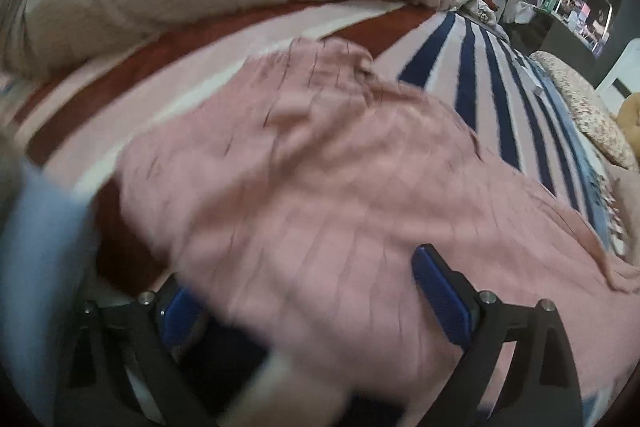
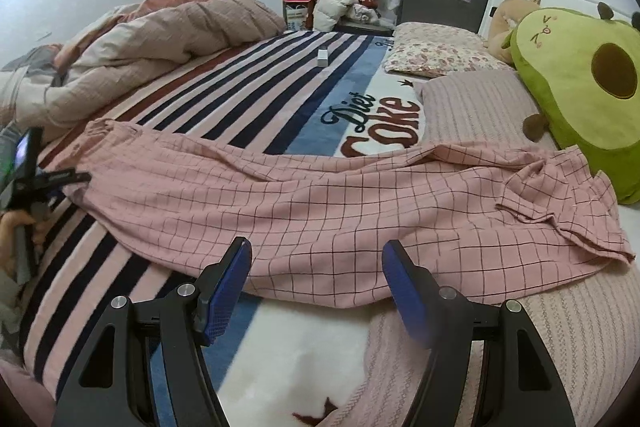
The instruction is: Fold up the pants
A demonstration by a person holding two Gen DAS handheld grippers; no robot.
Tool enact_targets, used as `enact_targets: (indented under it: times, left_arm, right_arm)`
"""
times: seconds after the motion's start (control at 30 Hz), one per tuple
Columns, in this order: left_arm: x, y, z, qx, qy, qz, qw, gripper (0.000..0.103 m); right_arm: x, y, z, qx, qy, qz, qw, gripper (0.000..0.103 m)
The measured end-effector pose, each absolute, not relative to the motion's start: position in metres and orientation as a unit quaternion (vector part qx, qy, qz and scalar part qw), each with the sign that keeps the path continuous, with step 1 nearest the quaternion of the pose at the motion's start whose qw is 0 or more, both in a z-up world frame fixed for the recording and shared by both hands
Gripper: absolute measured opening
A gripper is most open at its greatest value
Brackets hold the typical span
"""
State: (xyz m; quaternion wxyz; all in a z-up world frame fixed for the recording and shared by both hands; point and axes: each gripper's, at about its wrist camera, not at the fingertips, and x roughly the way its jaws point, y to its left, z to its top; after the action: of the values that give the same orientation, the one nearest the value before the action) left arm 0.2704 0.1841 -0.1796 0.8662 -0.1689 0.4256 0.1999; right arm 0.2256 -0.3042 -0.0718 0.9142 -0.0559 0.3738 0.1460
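- Pink checked pants (image 2: 320,195) lie spread across striped blanket (image 2: 224,95), 9 to 3 o'clock in right wrist view.
- Right gripper (image 2: 316,267): jaws apart, nothing between, at pants' near edge.
- Left gripper (image 1: 304,291): jaws wide apart w/ pants fabric between, not clamped.
- Avocado plush (image 2: 580,87) at 2 o'clock.

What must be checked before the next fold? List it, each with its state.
1. Pants spread lengthwise on the bed: ok.
2. Pants flat: not ok, bunched near the avocado plush.
3. Right claw open, pads off the cloth: ok.
4. Left claw open: ok, cloth lies between its pads.
5. Which layer the left claw is over: cannot tell, that view is blurred.
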Motion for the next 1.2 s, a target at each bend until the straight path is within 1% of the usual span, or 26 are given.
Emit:
enact_targets:
  times: [0.07, 0.1, 0.13, 0.17, 0.2, 0.23, 0.3, 0.37, 0.47, 0.67, 0.77, 0.87, 1.07, 1.2]
  left_arm:
    - [0.285, 0.196, -0.180, -0.169, 0.417, 0.212, 0.867, 0.092]
    - [0.288, 0.200, -0.179, -0.172, 0.415, 0.217, 0.867, 0.080]
    - [0.291, 0.204, -0.175, -0.172, 0.406, 0.222, 0.869, 0.057]
    - [0.292, 0.206, -0.172, -0.169, 0.399, 0.225, 0.873, 0.046]
    - [0.293, 0.208, -0.168, -0.162, 0.395, 0.225, 0.876, 0.026]
    - [0.295, 0.208, -0.165, -0.156, 0.390, 0.223, 0.880, 0.015]
    - [0.294, 0.209, -0.157, -0.149, 0.370, 0.225, 0.889, 0.009]
    - [0.284, 0.215, -0.142, -0.157, 0.337, 0.235, 0.898, 0.008]
    - [0.272, 0.227, -0.120, -0.173, 0.307, 0.245, 0.903, 0.008]
    - [0.232, 0.243, -0.061, -0.151, 0.226, 0.324, 0.906, 0.008]
    - [0.235, 0.232, -0.047, -0.138, 0.238, 0.282, 0.919, 0.008]
    - [0.243, 0.199, -0.042, -0.105, 0.251, 0.226, 0.935, 0.008]
    - [0.264, 0.104, -0.049, -0.063, 0.283, 0.081, 0.954, 0.008]
    - [0.280, 0.023, -0.062, -0.015, 0.302, -0.028, 0.953, 0.008]
  right_arm:
    - [0.225, -0.303, -0.073, -0.064, 0.374, 0.142, 0.914, 0.064]
    - [0.224, -0.303, -0.074, -0.065, 0.374, 0.142, 0.914, 0.064]
    - [0.225, -0.303, -0.075, -0.064, 0.375, 0.142, 0.914, 0.064]
    - [0.225, -0.303, -0.075, -0.061, 0.377, 0.143, 0.913, 0.064]
    - [0.224, -0.304, -0.076, -0.058, 0.377, 0.143, 0.913, 0.064]
    - [0.224, -0.304, -0.076, -0.054, 0.378, 0.144, 0.913, 0.064]
    - [0.225, -0.304, -0.077, -0.052, 0.379, 0.146, 0.912, 0.064]
    - [0.224, -0.303, -0.078, -0.054, 0.380, 0.146, 0.912, 0.064]
    - [0.221, -0.303, -0.076, -0.056, 0.380, 0.147, 0.911, 0.064]
    - [0.214, -0.305, -0.068, -0.049, 0.370, 0.154, 0.915, 0.064]
    - [0.213, -0.302, -0.064, -0.044, 0.365, 0.164, 0.916, 0.064]
    - [0.210, -0.301, -0.064, -0.043, 0.361, 0.170, 0.916, 0.064]
    - [0.210, -0.306, -0.068, -0.039, 0.367, 0.176, 0.912, 0.064]
    - [0.211, -0.309, -0.069, -0.033, 0.363, 0.177, 0.914, 0.064]
